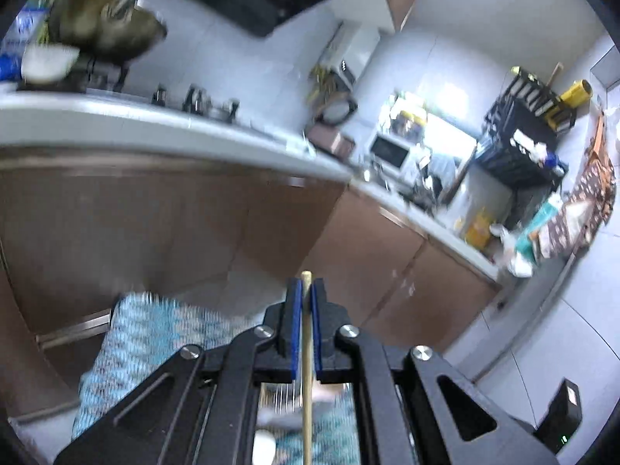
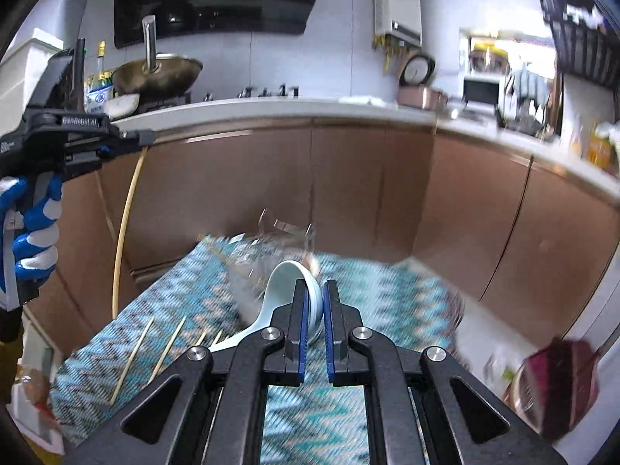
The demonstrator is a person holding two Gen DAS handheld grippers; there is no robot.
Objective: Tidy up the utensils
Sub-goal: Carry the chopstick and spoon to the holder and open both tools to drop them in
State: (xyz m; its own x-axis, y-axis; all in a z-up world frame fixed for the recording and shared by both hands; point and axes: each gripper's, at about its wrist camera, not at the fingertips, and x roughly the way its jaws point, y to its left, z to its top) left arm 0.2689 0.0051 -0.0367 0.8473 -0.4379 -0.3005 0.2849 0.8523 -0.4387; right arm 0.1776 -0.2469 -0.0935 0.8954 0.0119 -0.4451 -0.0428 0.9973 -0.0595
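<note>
Left tool (image 1: 307, 290): pads pressed onto a single chopstick (image 1: 307, 368), gripped near its top end; the stick hangs down clear of the cloth.
Right tool (image 2: 314, 290): pinching the bowl end of a pale blue ceramic spoon (image 2: 271, 290), handle trailing to the lower left.
Cloth (image 2: 193, 290): teal zigzag weave over the table, below both tools.
Loose chopsticks (image 2: 131, 360): several lying on the cloth at the left.
Glass holder (image 2: 283, 236): blurred, clear, beyond the spoon; contents cannot be told.
Left hand (image 2: 31, 228): blue-and-white glove around the left tool's grip.
Step in hand: judged to be carrying both pieces, each lifted off the cloth.
Next move: likely bring each piece over the holder, stand it upright, then release; the thin stick may swing or slip.
</note>
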